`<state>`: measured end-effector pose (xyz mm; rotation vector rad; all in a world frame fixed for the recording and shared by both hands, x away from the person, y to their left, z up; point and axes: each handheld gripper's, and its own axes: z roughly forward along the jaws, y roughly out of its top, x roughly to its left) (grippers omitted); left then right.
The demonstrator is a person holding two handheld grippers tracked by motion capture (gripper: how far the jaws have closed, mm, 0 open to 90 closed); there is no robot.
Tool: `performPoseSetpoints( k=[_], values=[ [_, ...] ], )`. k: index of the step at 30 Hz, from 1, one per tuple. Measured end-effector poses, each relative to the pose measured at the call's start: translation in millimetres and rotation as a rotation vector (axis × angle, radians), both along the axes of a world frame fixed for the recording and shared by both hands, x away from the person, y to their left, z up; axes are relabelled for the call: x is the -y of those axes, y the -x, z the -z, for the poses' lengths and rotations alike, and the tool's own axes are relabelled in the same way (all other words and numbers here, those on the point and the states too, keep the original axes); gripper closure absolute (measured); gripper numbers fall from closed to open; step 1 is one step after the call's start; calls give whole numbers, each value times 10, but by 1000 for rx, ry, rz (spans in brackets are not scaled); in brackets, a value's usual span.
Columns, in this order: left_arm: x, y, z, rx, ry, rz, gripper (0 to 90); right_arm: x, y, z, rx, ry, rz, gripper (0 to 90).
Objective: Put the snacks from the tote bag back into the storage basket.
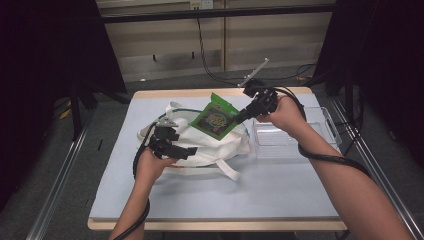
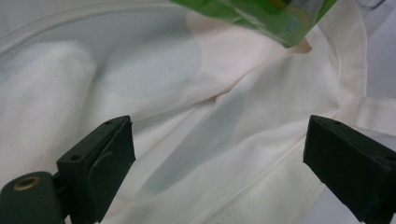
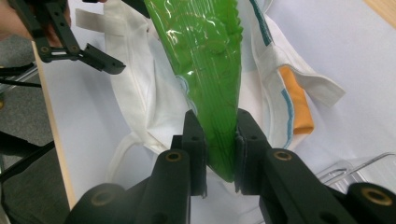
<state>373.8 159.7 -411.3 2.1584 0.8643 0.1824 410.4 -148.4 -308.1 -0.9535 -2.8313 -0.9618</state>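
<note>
The right gripper (image 3: pixel 219 140) pinches a green snack packet (image 1: pixel 216 119) by one edge, held clear above the white cloth bag (image 1: pixel 210 145) at mid-table. The right gripper view confirms both pads pressed on the packet. The left gripper (image 2: pixel 219 163) stands spread over the bag's fabric, nothing between its jaws. The high view adds a clear plastic tray (image 1: pixel 325 131) near the table's right edge.

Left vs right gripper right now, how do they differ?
The left gripper has its jaws wide open over the white bag, holding nothing; the right gripper is shut on the green packet. In the high view the left sits low at the bag, the right is raised. Both are hand-held.
</note>
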Motion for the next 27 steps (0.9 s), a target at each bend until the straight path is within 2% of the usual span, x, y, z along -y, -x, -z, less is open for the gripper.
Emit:
performPoseSetpoints(
  k=[1,6,17,21,27],
  values=[
    [8,6,2,-1,0,-12,93,14,3,-19,-1,-3,-1,778],
    [17,6,8,1,-6,5,94,78,13,-85,-6,8,-4,777],
    [43,13,15,0,15,5,98,251,25,-233,-6,-4,-7,777],
    [46,19,5,0,-4,14,101,302,36,-264,-4,3,-6,778],
    [46,12,14,5,-1,16,102,411,52,-320,-6,-3,1,779]
  ],
)
